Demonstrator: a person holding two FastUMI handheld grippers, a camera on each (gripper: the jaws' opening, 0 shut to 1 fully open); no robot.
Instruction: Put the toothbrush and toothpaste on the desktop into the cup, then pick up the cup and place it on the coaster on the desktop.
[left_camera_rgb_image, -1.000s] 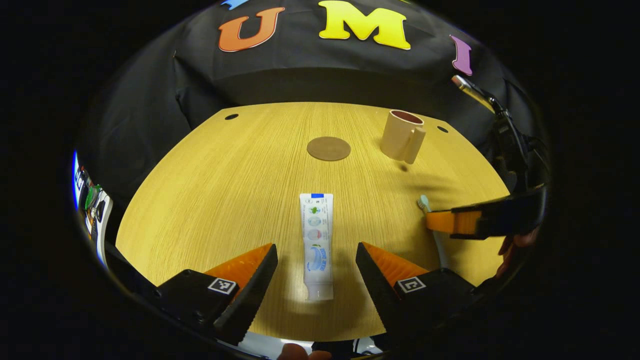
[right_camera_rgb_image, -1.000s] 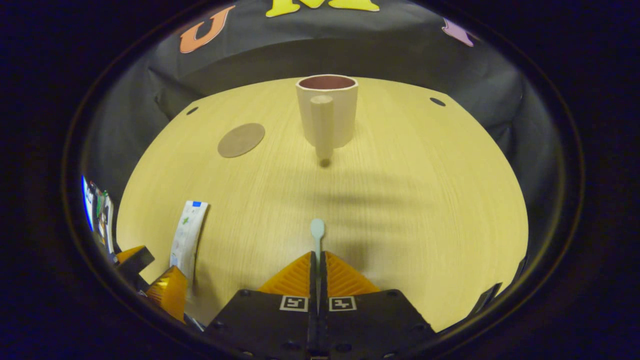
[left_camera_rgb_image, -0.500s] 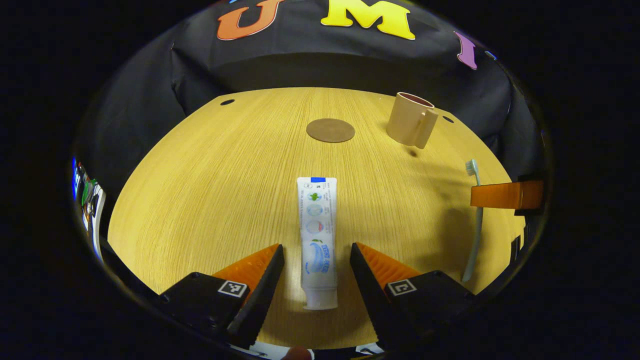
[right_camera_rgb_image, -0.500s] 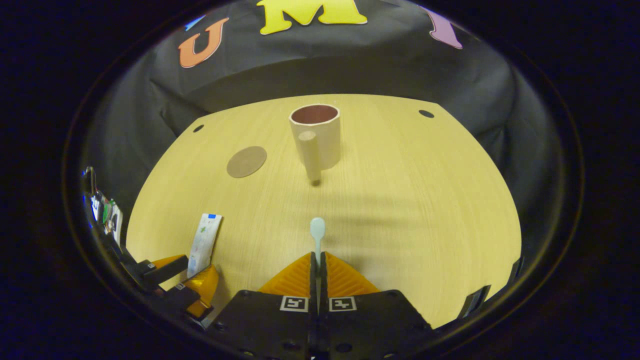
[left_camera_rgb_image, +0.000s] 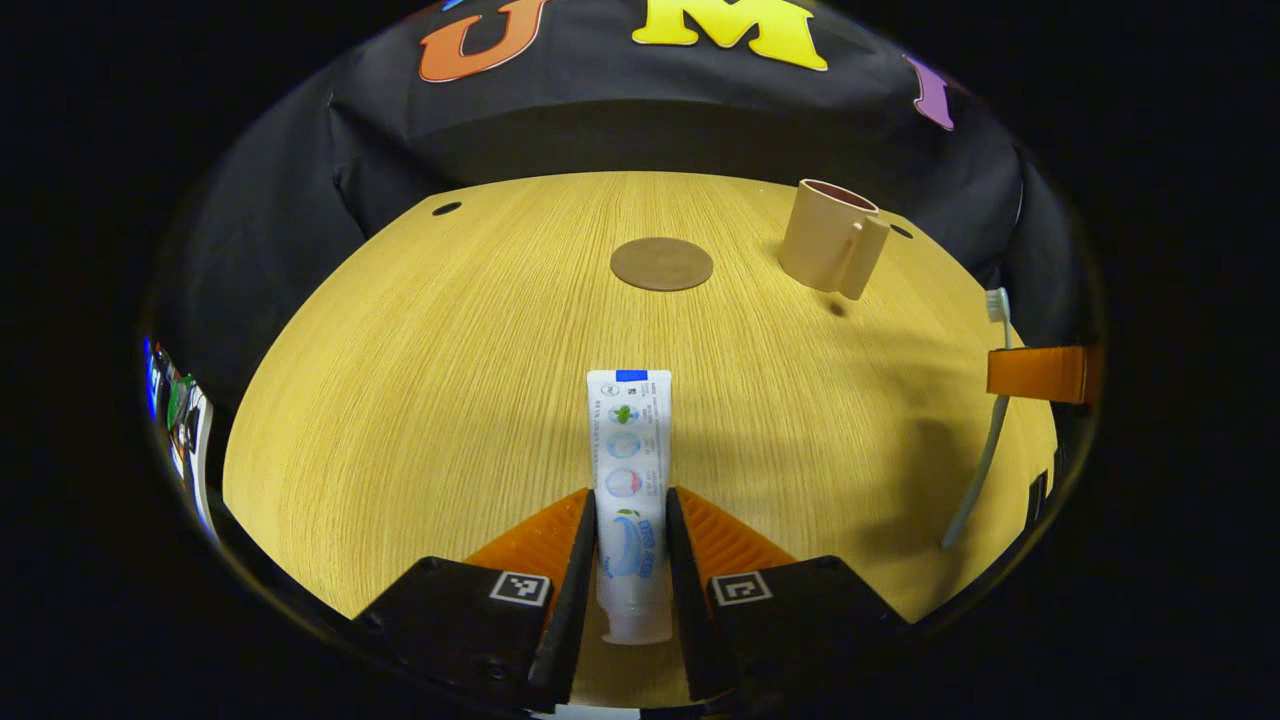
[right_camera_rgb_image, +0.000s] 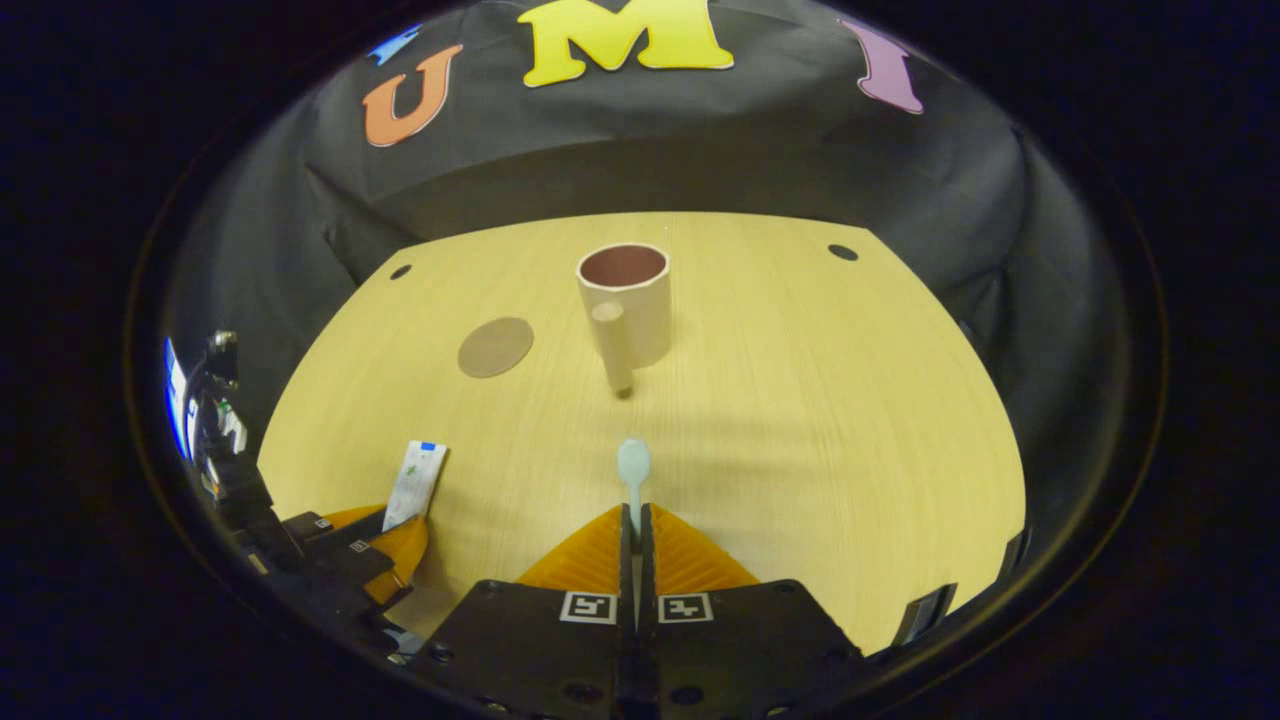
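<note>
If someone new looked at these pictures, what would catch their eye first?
The left gripper pinches a white toothpaste tube lying on the yellow wooden desktop. The right gripper holds a pale toothbrush aimed at the beige cup, beside the round brown coaster.

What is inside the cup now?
The cup looks empty: its upper inner wall is bare, but the bottom is hidden by the rim. The toothbrush and toothpaste are both outside it.
</note>
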